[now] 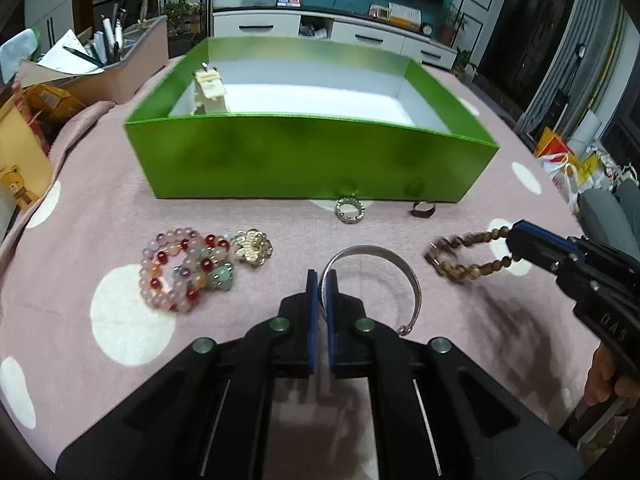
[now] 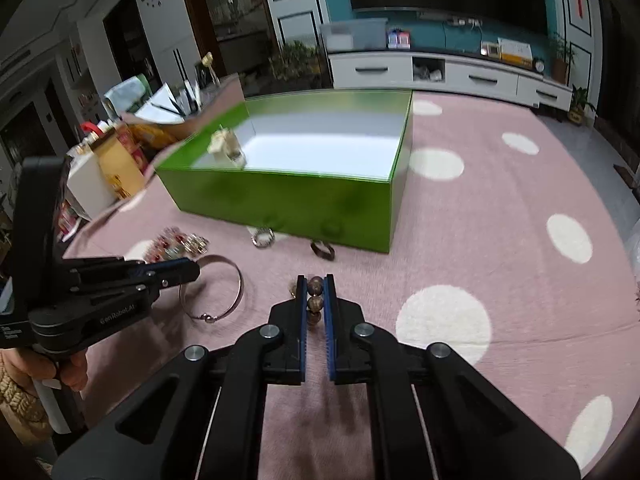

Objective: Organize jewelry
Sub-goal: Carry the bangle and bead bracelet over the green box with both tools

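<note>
A green box (image 1: 304, 160) (image 2: 304, 200) with a white inside stands on the pink dotted cloth; a cream earring card (image 1: 209, 92) stands in its left part. My left gripper (image 1: 321, 280) (image 2: 192, 270) is shut on the rim of a silver bangle (image 1: 404, 276) (image 2: 232, 300). My right gripper (image 2: 315, 284) (image 1: 512, 246) is shut on a brown wooden bead bracelet (image 1: 460, 256) (image 2: 315, 294), which hangs blurred from it. A pink and red bead bracelet (image 1: 180, 272), a gold brooch (image 1: 252, 246), a crystal ring (image 1: 350, 210) and a dark ring (image 1: 423, 210) lie on the cloth.
A pen holder and papers (image 1: 100, 52) and yellow packets (image 1: 48, 100) crowd the table's far left. A TV cabinet (image 2: 448, 72) stands behind the table. Bags (image 1: 568, 160) lie on the floor at the right.
</note>
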